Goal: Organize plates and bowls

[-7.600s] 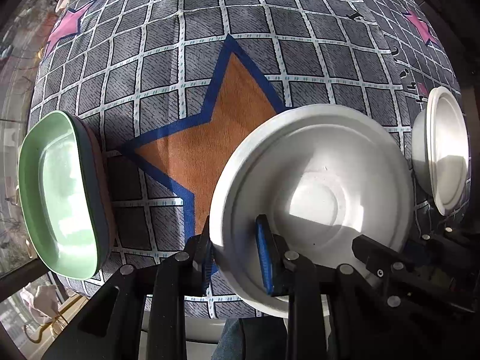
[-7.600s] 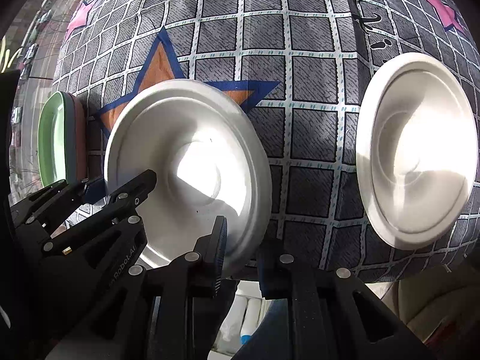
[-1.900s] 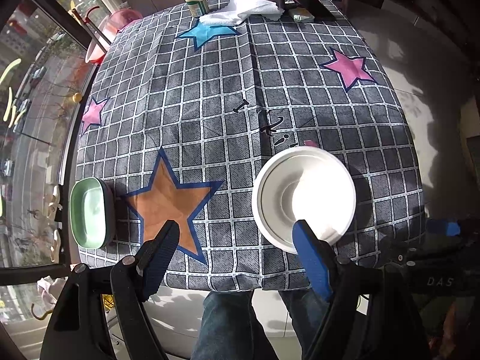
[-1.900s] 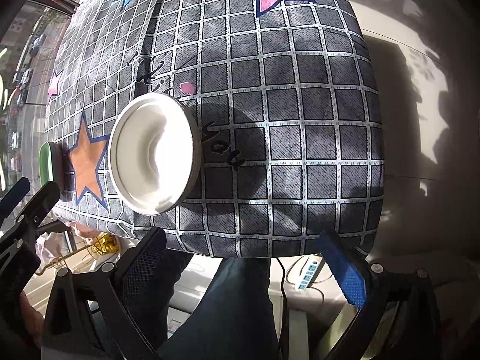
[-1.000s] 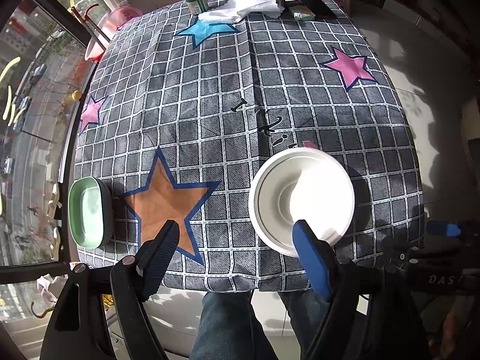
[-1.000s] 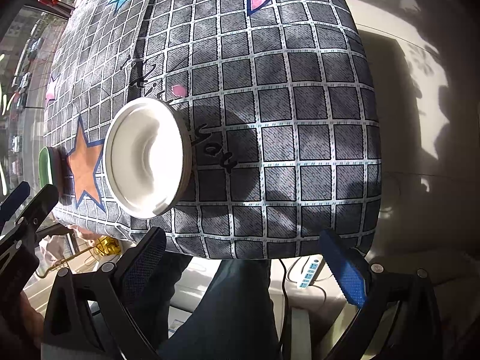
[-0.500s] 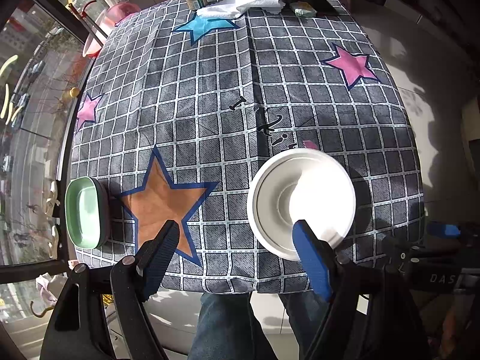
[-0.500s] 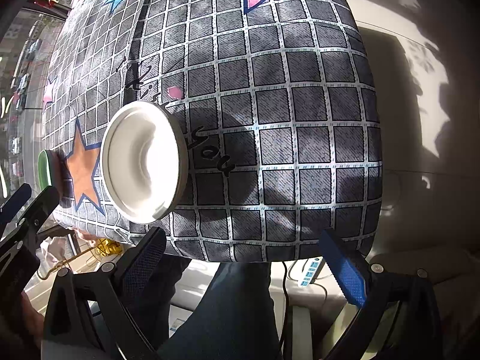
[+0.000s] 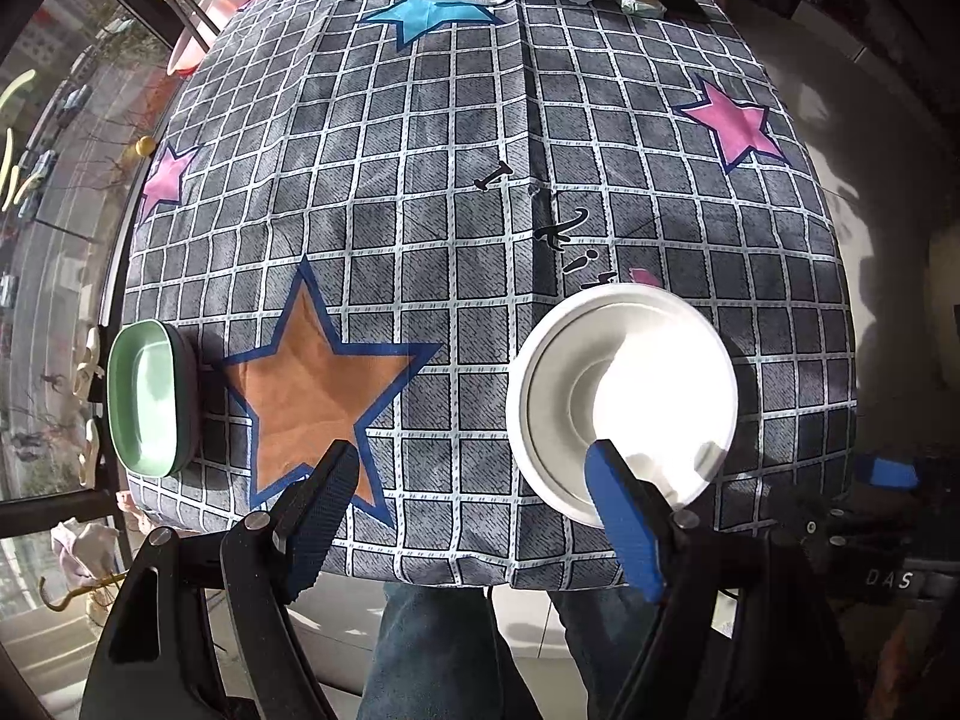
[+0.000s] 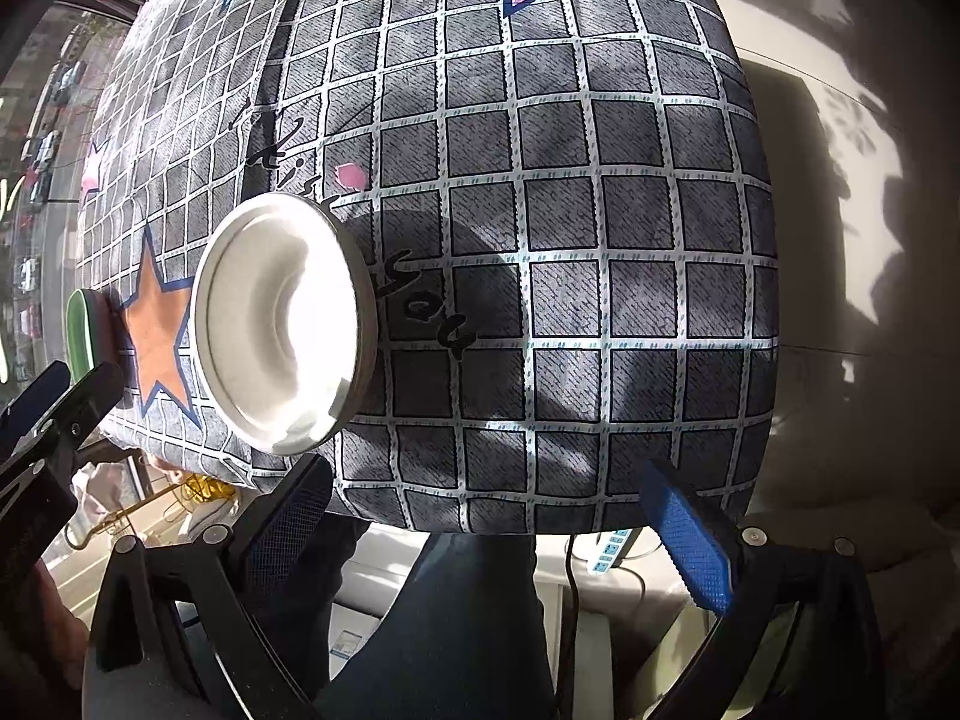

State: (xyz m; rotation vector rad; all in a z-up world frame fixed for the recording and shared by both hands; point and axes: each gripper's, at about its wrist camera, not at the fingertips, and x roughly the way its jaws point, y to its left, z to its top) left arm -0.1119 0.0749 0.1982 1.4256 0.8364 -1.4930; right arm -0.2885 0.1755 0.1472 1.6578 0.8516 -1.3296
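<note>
Your left gripper [image 9: 471, 489], jaws wide and empty, hangs between the stacked round white plates [image 9: 621, 405] and the green oval dish [image 9: 147, 399], nearer than your open, empty right gripper [image 10: 489, 516].

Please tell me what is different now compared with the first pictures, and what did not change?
The two white plates, earlier apart, now sit as one white plate stack right of the orange star. The left tongs let go of their plate; both they and the right tongs now hang open and empty, high above the table. The green dishes stayed at the left edge.
</note>
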